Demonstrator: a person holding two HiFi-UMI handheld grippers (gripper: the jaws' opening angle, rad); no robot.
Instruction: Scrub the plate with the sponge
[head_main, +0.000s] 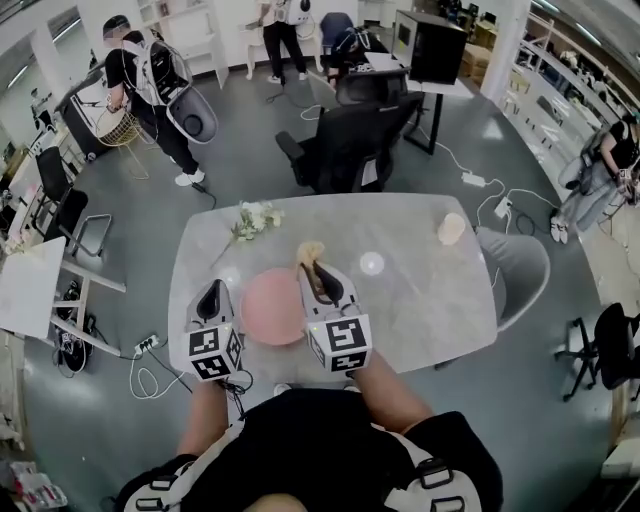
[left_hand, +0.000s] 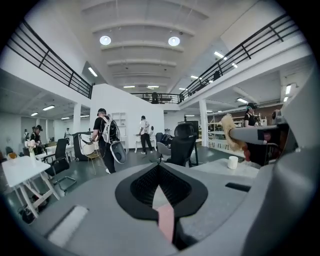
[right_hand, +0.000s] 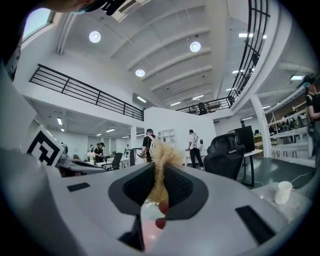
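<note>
Scrub not yet begun: right gripper (head_main: 312, 266) clamped on sponge (right_hand: 161, 160) at far right rim of plate (head_main: 270, 308), left gripper (head_main: 210, 292) closed and empty beside plate's left edge; next, probably tip sponge down onto plate face.

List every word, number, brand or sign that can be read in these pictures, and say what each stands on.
None: no letters, numbers or brand names can be read in any view.
left gripper and right gripper: their cubes bear black-and-white square marker patterns, not text.
plate, sponge and cup: no print shows on them.
Shelves and desks in the room behind: too small and blurred to read.
</note>
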